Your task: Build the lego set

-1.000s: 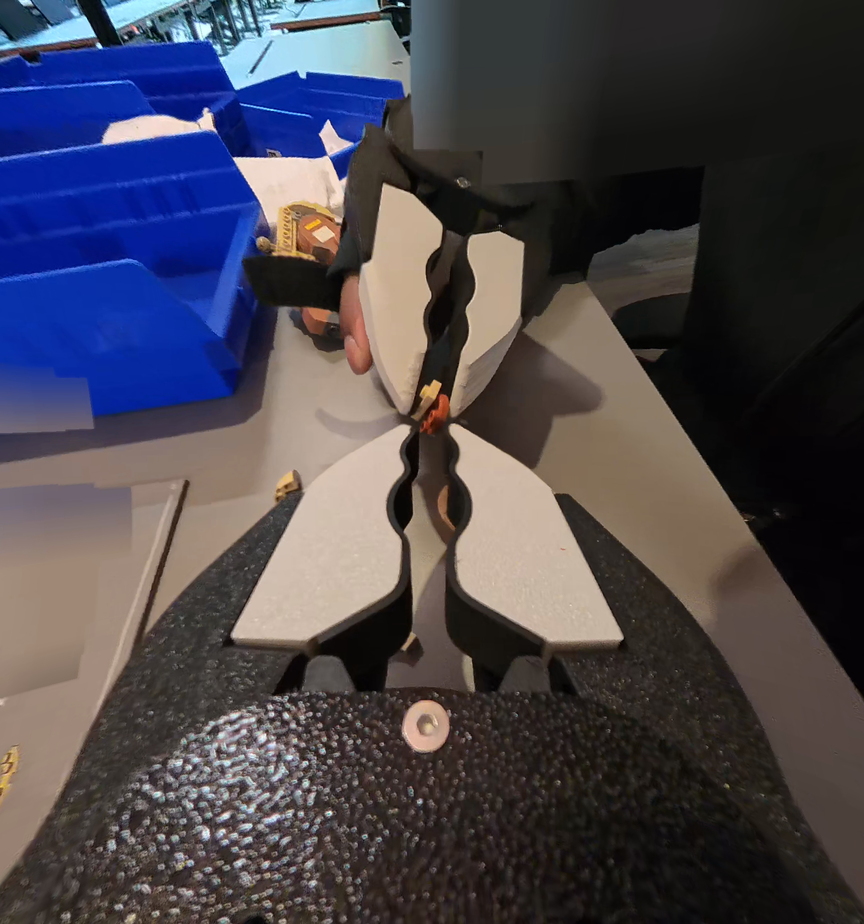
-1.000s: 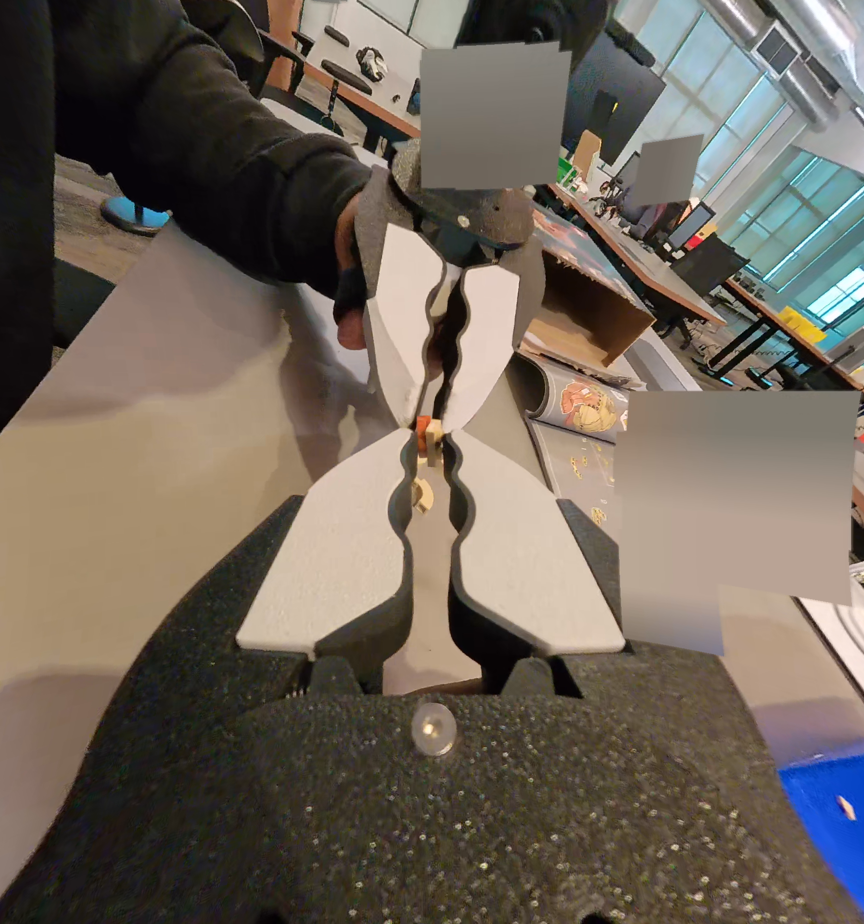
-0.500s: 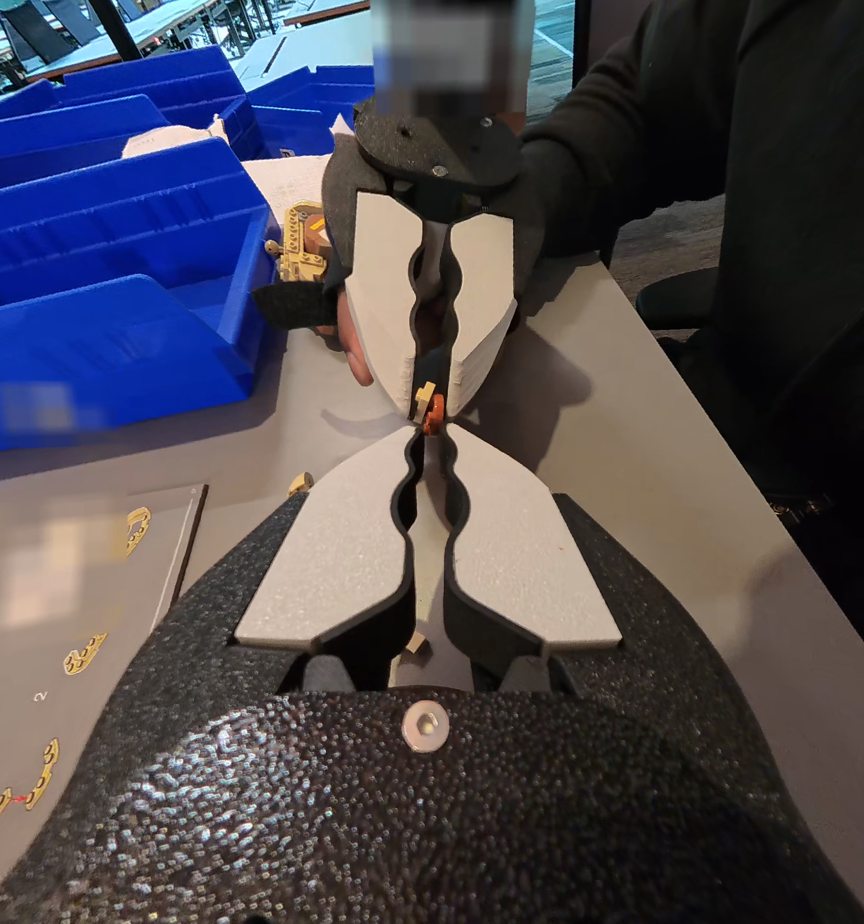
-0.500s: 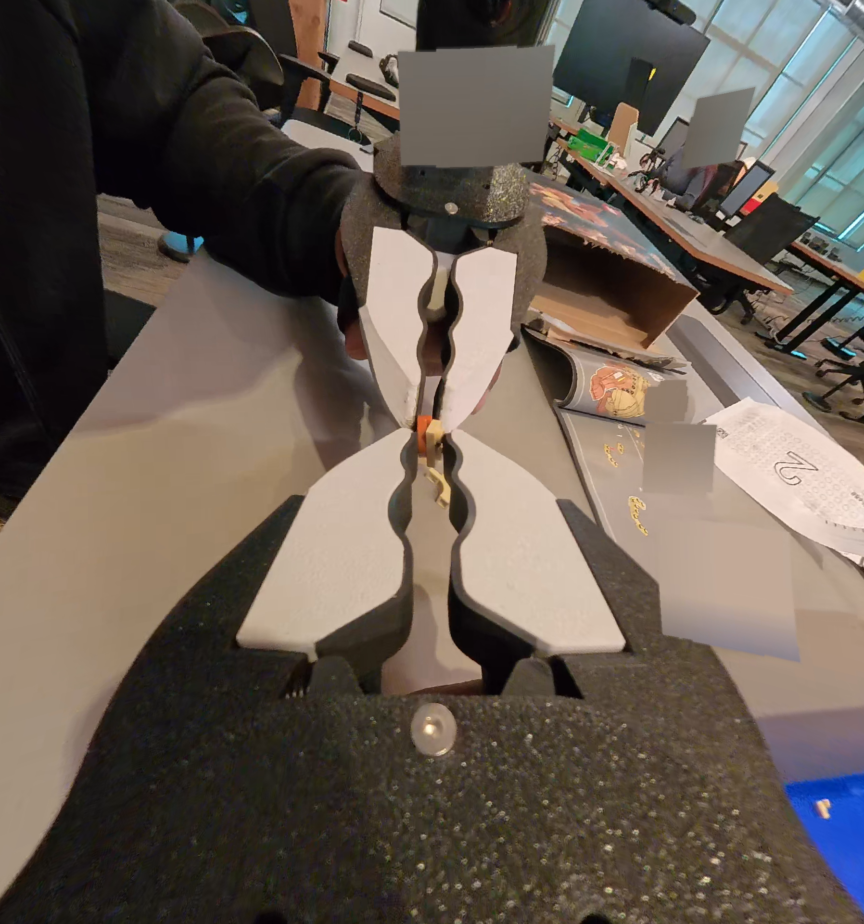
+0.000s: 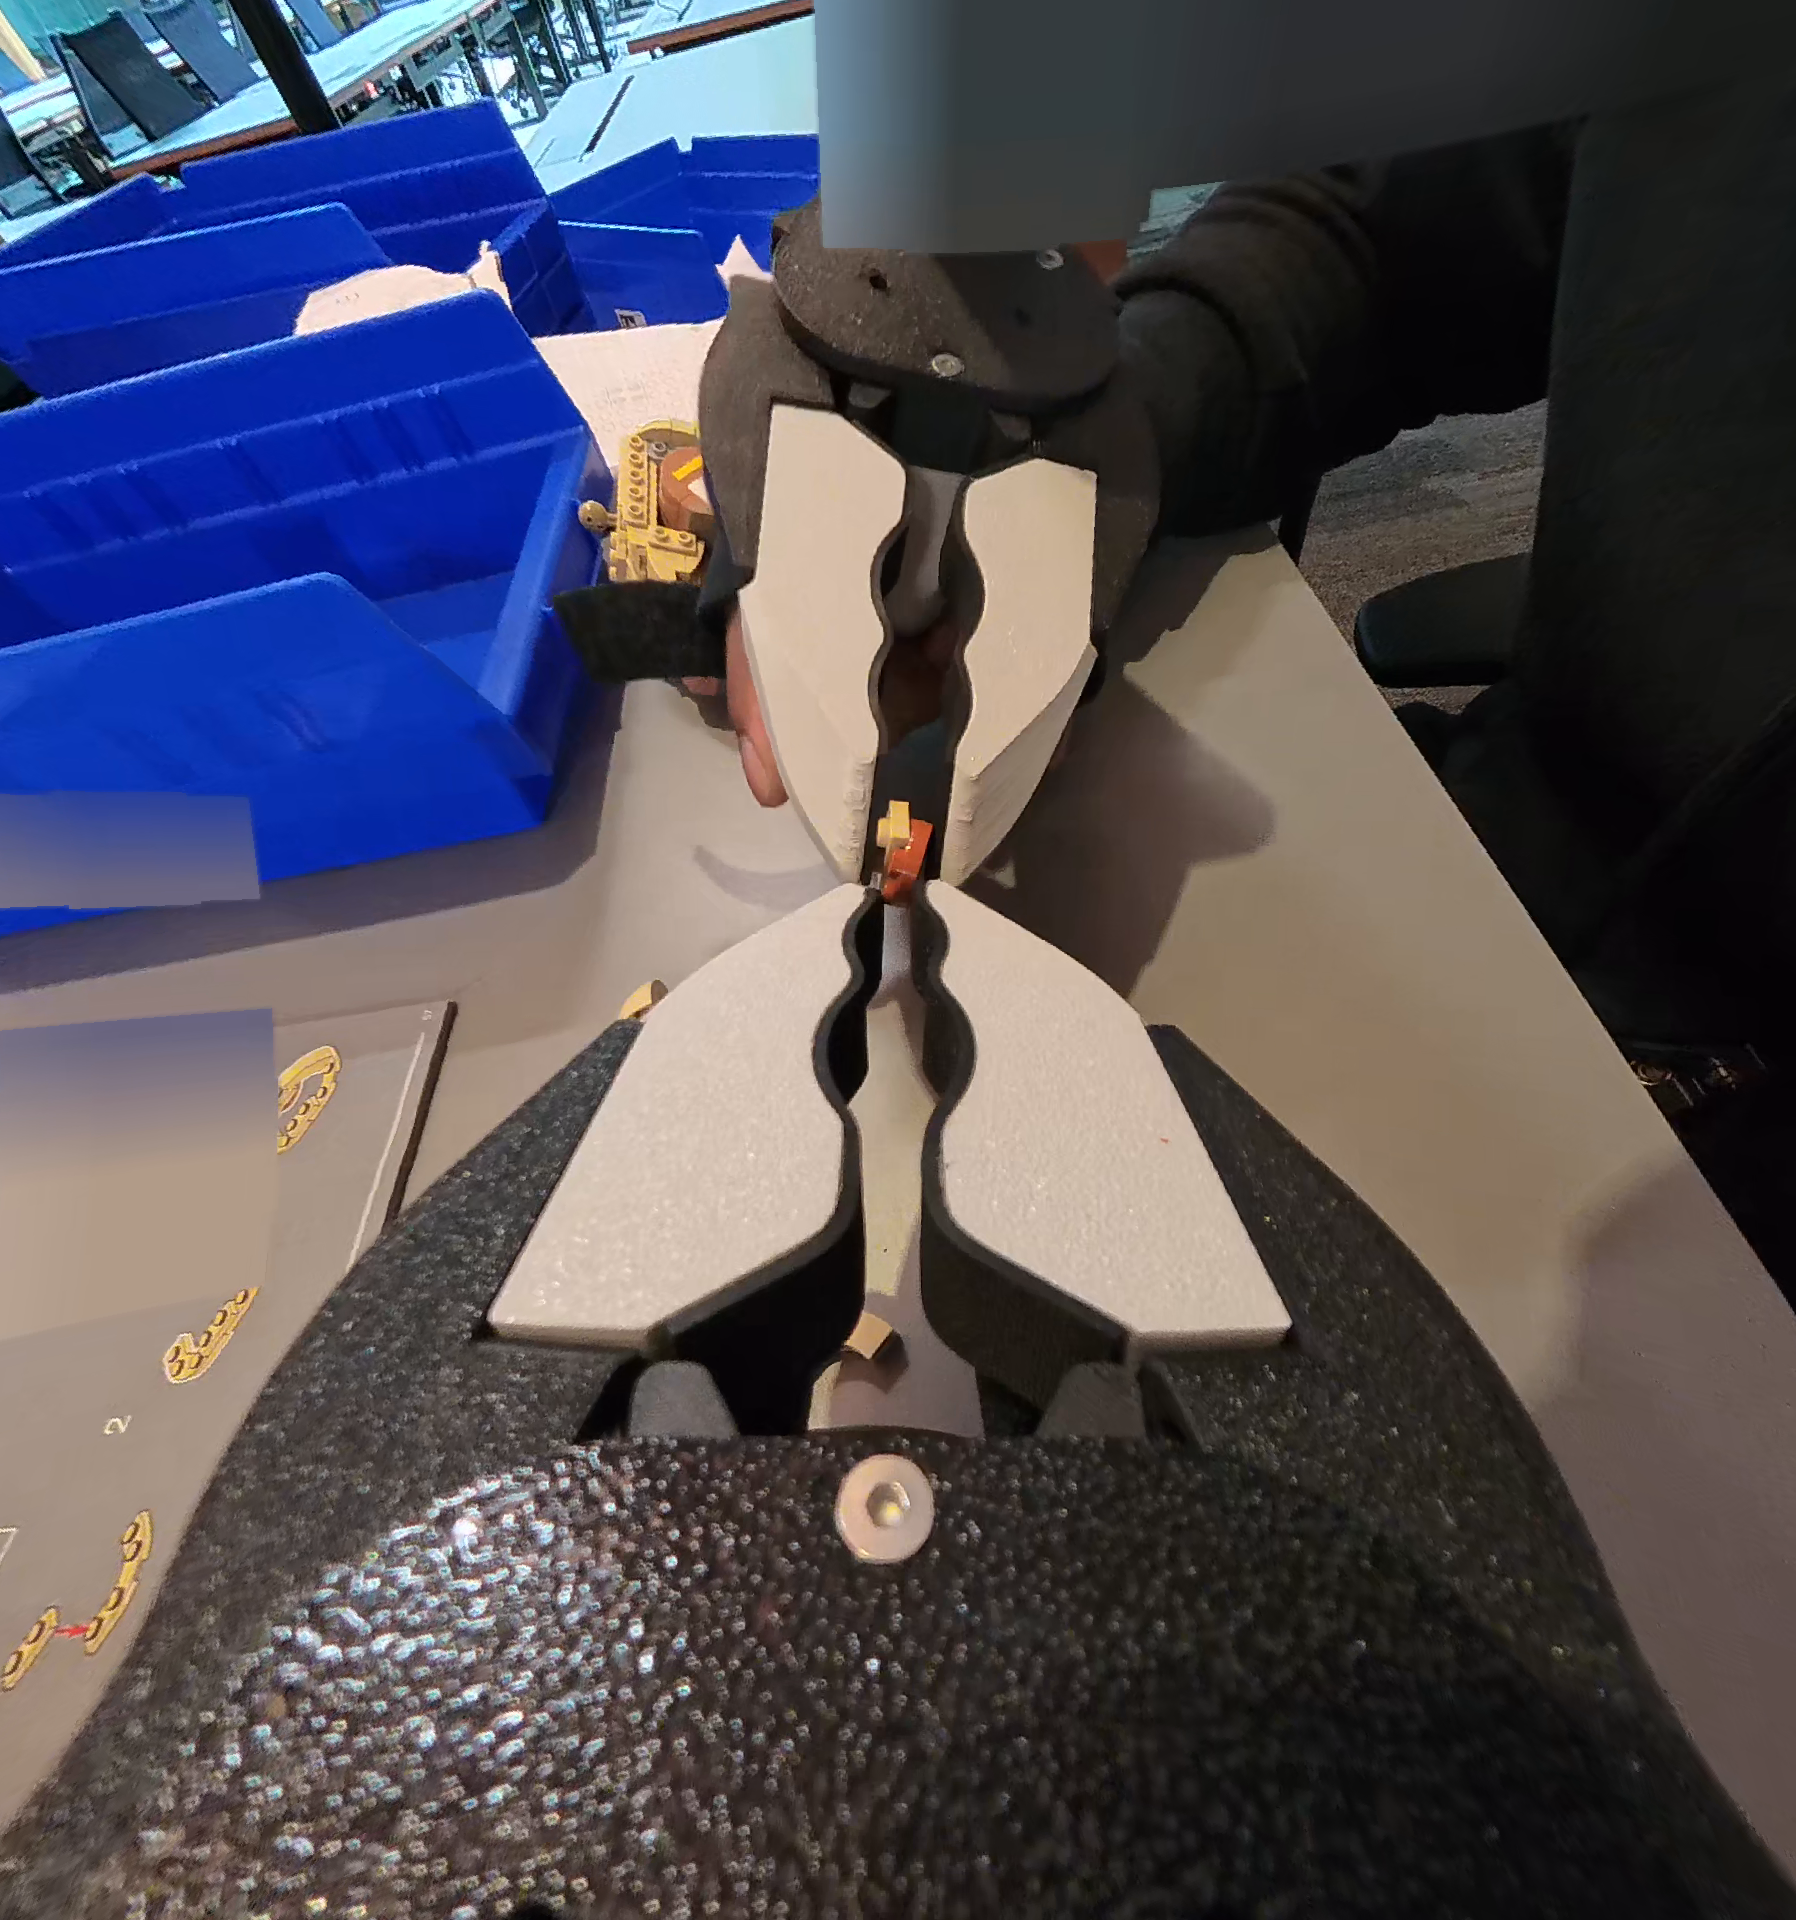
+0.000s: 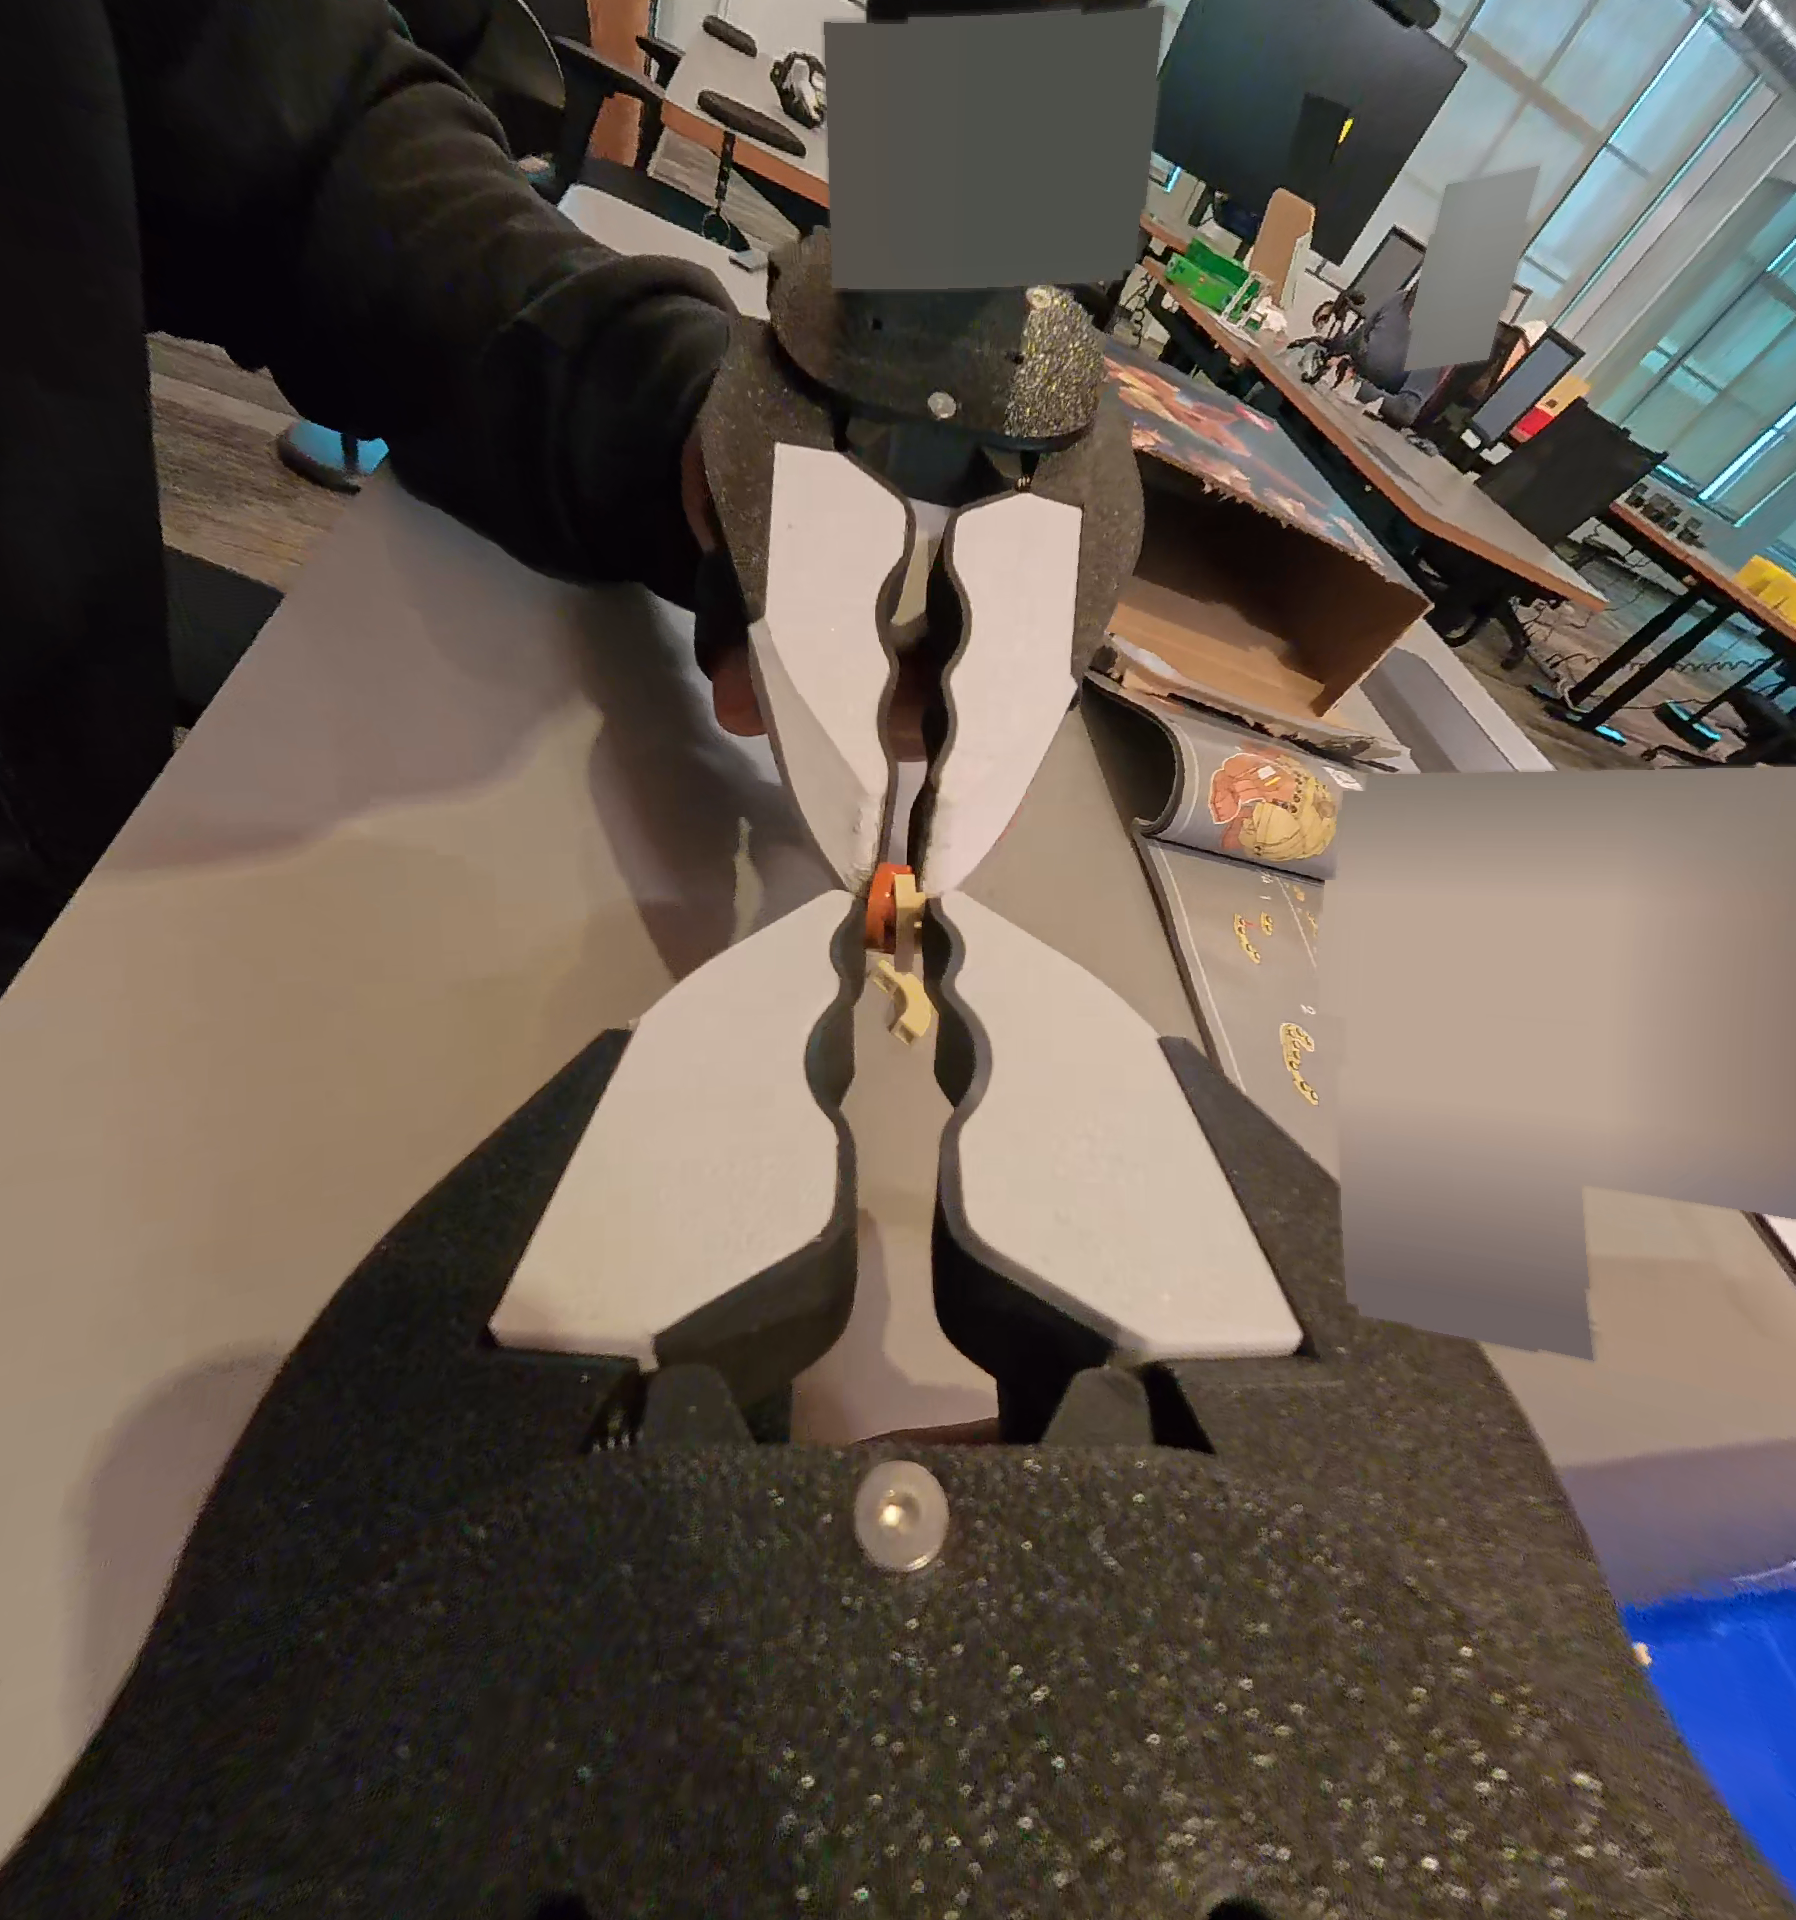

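Tip to tip over the grey table [image 5: 1237, 997] near its right edge: left gripper [image 5: 889, 902] nearly shut, nipping the orange piece [image 5: 902, 857]; right gripper [image 6: 889, 914] narrowly parted, clamping the tan piece [image 6: 904, 914] joined to it; blue bins [image 5: 250, 623] crowding the left; pad contact partly hidden.

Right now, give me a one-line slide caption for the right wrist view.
Two hand-held tools meet tip to tip above a grey table, the right tool gripping an orange-and-tan brick assembly, instruction booklet alongside.

Blue bins [image 5: 250, 582] and a cardboard box [image 6: 1278, 613] flank the bare grey table [image 5: 1237, 935] strip.
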Action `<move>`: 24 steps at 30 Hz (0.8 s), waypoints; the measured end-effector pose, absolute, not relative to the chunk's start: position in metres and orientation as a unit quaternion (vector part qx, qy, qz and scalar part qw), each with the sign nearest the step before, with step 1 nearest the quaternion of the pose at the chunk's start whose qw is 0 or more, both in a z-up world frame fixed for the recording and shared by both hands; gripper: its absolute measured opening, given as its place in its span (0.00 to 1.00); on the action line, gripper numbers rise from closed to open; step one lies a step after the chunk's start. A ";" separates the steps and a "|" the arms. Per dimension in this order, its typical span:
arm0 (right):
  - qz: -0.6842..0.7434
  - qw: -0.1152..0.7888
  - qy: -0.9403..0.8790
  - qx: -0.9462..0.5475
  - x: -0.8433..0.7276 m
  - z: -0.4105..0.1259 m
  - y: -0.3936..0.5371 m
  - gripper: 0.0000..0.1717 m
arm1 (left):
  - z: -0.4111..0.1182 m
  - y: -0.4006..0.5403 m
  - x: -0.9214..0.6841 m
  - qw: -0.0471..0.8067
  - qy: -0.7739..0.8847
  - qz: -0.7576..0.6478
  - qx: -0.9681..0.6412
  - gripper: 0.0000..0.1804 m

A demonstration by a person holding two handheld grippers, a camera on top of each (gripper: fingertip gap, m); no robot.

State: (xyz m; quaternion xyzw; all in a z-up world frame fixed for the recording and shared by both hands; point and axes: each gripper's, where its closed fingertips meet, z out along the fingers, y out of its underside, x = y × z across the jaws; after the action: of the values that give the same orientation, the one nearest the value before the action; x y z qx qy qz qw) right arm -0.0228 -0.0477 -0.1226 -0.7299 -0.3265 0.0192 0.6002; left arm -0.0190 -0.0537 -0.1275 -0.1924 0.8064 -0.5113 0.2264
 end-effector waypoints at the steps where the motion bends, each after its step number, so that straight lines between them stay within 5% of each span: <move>1: 0.013 0.599 -0.327 -0.731 -0.022 -0.123 -0.047 0.05 | -0.128 -0.053 -0.019 0.226 0.806 -0.511 -0.194 0.02; 24: 0.028 0.580 -0.328 -0.745 -0.022 -0.124 -0.050 0.05 | -0.129 -0.056 -0.018 0.264 0.807 -0.505 -0.153 0.03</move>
State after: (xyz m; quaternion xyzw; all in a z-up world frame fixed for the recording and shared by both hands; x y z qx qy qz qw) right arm -0.0217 -0.0504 -0.1237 -0.7451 -0.3282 0.0275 0.5800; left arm -0.0184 -0.0563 -0.1289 -0.1532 0.8072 -0.5050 0.2644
